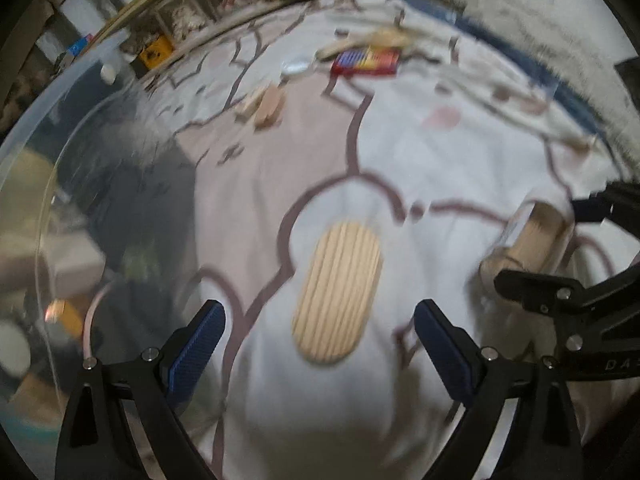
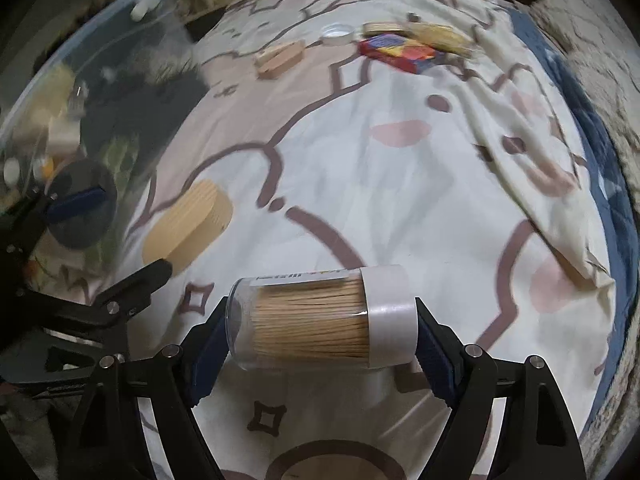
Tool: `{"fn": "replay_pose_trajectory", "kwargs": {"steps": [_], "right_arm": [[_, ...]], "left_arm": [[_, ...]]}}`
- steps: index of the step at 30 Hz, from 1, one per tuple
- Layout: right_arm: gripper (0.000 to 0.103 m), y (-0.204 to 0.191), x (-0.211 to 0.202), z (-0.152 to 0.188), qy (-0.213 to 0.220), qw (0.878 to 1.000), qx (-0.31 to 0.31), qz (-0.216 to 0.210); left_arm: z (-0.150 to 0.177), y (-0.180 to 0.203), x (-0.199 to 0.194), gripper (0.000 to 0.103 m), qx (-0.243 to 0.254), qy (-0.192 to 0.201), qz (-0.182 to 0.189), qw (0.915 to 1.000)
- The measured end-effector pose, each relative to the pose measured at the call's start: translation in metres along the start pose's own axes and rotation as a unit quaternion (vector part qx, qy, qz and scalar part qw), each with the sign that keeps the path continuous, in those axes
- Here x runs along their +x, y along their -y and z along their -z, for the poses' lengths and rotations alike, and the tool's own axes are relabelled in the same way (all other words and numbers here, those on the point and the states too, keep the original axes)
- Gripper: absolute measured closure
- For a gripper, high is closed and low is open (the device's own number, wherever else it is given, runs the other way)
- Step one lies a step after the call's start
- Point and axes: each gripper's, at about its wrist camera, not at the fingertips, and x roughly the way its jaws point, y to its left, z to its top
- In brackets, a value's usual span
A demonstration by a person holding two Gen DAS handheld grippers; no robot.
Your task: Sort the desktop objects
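Right gripper [image 2: 320, 344]: jaws spread wide, pinching a clear plastic toothpick jar [image 2: 320, 320] end to end, one pad on its transparent base, the other on its white cap. The jar lay crosswise between the pads, packed full of pale wooden toothpicks. A white label ran along its upper side; the print was too blurred to read.

Left gripper [image 1: 320, 352]: jaws spread, nothing between the blue ribbed pads. No pad touched anything. The letters "DA" showed on the black body of the right gripper at the edge of the left wrist view; the rest was cut off.

Just ahead of the left gripper: an oval wooden block [image 1: 338, 292] with a grooved top, lying flat on the patterned cloth [image 1: 460, 152]. Seen from the right gripper, it sat near, off to the left.

Well ahead of both grippers, at the far side of the cloth:
- a small slotted wooden stand [image 2: 280, 58];
- a clear round lid or dish [image 2: 336, 34], contents not discernible;
- a flat red box with multicoloured print [image 2: 400, 52], writing unreadable;
- a pale wooden piece and a yellowish bundle just behind the box, too blurred to identify.

Left of both grippers: bare glass tabletop [image 1: 80, 128], uncovered by the cloth.
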Motion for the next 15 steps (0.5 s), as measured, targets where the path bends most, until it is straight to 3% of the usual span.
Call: {"fn": "replay_pose_trajectory", "kwargs": {"steps": [2, 7, 9, 12, 15], "right_arm": [[0.02, 0.01, -0.008, -0.002, 0.012, 1.0, 0.02, -0.005], [0.021, 0.028, -0.022, -0.005, 0.03, 0.997, 0.063, -0.016], [0.021, 0.032, -0.024, -0.006, 0.036, 0.996, 0.075, -0.021], [0.021, 0.036, -0.025, -0.01, 0.042, 0.995, 0.087, -0.031], [0.021, 0.037, -0.024, -0.014, 0.041, 0.995, 0.089, -0.031]], "left_arm": [[-0.007, 0.003, 0.008, 0.02, 0.008, 0.003, 0.004, 1.0], [-0.014, 0.001, 0.035, 0.032, 0.033, -0.004, 0.014, 0.9993], [-0.014, -0.003, 0.043, 0.037, 0.028, -0.008, 0.042, 0.9987], [-0.012, -0.007, 0.05, 0.055, 0.012, -0.018, 0.09, 0.9957], [-0.011, -0.001, 0.046, 0.055, 0.032, -0.014, 0.1, 0.9944]]}}
